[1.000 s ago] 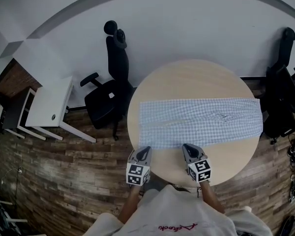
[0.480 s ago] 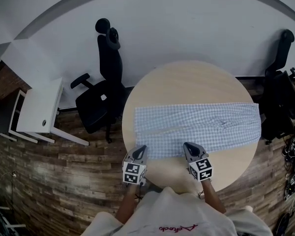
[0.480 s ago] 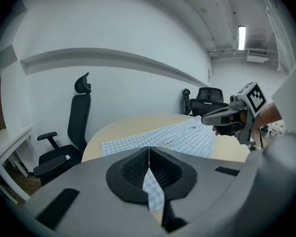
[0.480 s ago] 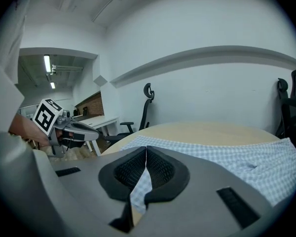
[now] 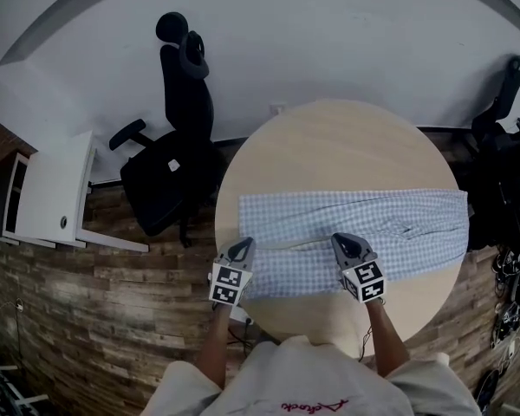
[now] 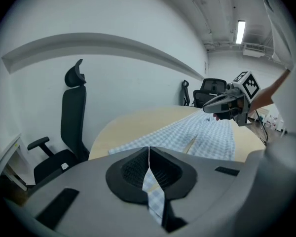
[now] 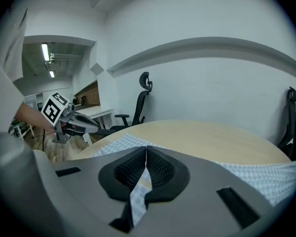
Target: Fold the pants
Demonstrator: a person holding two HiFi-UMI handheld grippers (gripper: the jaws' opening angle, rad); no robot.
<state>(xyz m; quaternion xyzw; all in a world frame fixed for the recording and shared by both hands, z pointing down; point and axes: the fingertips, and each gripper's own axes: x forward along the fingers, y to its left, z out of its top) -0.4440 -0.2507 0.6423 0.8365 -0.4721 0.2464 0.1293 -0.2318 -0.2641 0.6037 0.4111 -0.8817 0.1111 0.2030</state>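
Note:
The light blue checked pants [image 5: 390, 224] lie spread left to right across the round wooden table [image 5: 347, 141]. My left gripper [image 5: 245, 244] is shut on the near edge of the pants at their left end. A strip of checked cloth [image 6: 154, 194] shows between its closed jaws in the left gripper view [image 6: 149, 149]. My right gripper [image 5: 340, 240] is shut on the same near edge, further right, with cloth [image 7: 137, 194] hanging from its jaws [image 7: 146, 149]. Both hold the edge raised over the pants. Each gripper is visible from the other's camera: the right gripper [image 6: 209, 107], the left gripper [image 7: 91, 126].
A black office chair [image 5: 169, 146] stands left of the table, close to its rim. Another dark chair [image 5: 503, 154] is at the right edge. A white desk [image 5: 48, 193] stands far left on the wood floor. Cables [image 5: 511, 310] lie at lower right.
Both grippers have moved away from me, from the pants' near edge to over the pants, carrying that edge along. A crease has formed between them.

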